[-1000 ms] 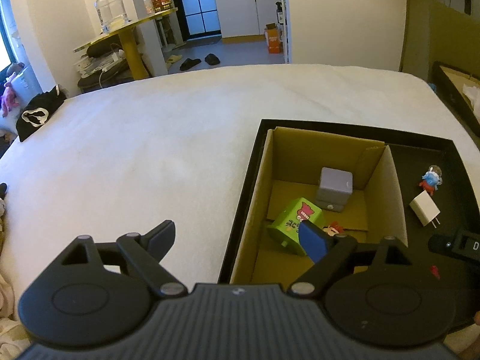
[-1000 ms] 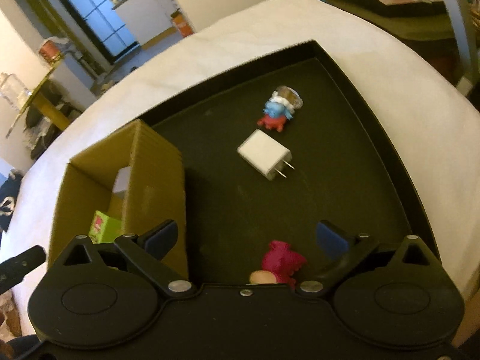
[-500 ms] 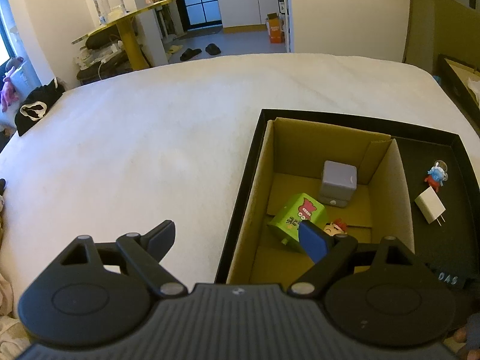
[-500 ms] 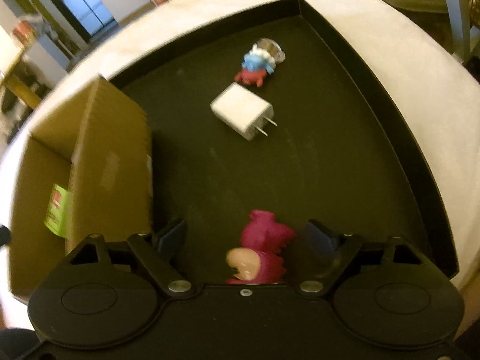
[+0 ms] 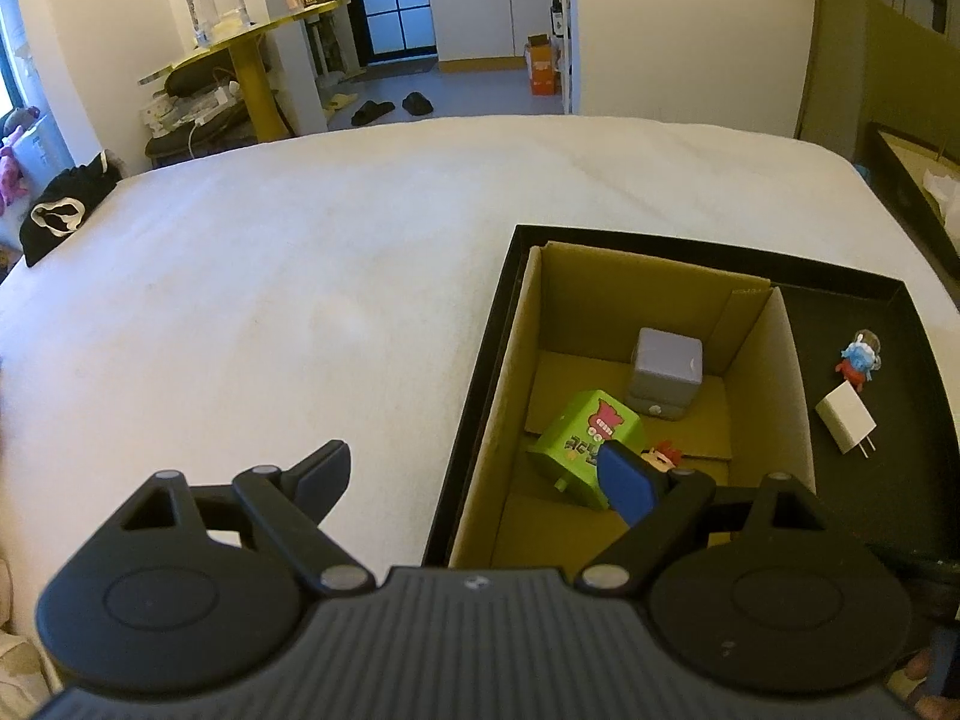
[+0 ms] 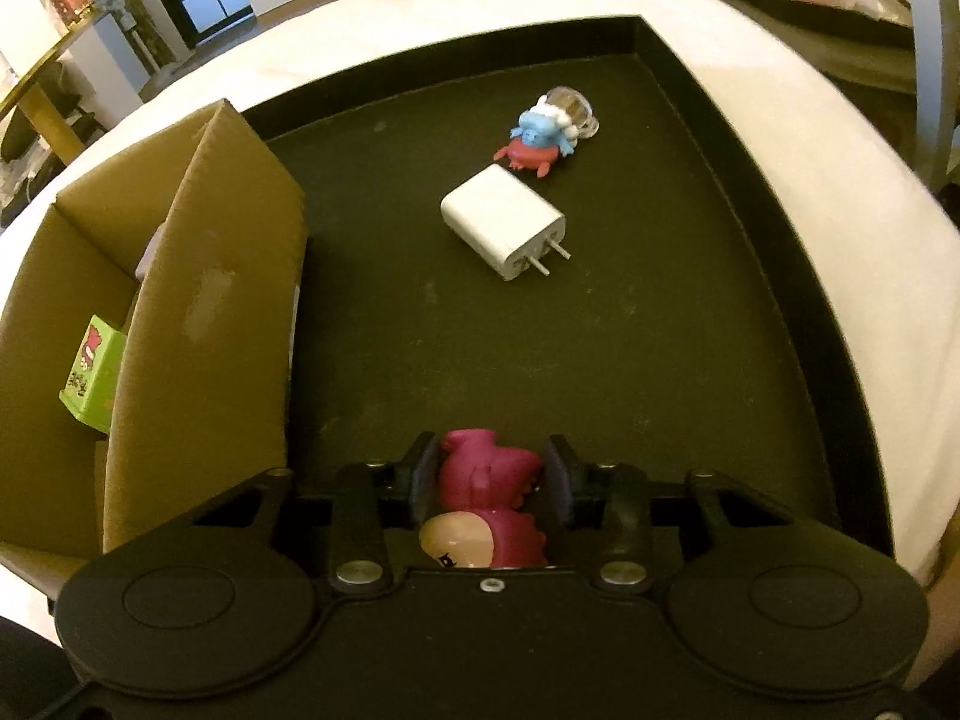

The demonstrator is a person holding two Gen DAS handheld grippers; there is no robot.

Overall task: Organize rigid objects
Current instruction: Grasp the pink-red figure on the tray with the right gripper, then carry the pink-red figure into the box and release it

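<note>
My right gripper (image 6: 487, 474) is shut on a pink toy figure (image 6: 486, 480) low over the near part of the black tray (image 6: 798, 240). A white charger plug (image 6: 504, 231) and a blue and red figure (image 6: 549, 132) lie farther in on the tray. A cardboard box (image 5: 798, 396) stands in the tray's left half and holds a green box (image 5: 585, 444), a grey cube (image 5: 666, 369) and a small red-haired figure (image 5: 663, 456). My left gripper (image 5: 480, 474) is open and empty, over the tray's left edge.
The tray sits on a white bed (image 5: 300, 300). Beyond the bed are a yellow round table (image 5: 252, 42) with jars and a black item with a white face (image 5: 60, 210) at the left edge. Another tray (image 5: 918, 180) lies to the far right.
My right gripper has closed on the pink figure, which was lying between its open fingers. The left gripper has stayed open and drifted slightly back.
</note>
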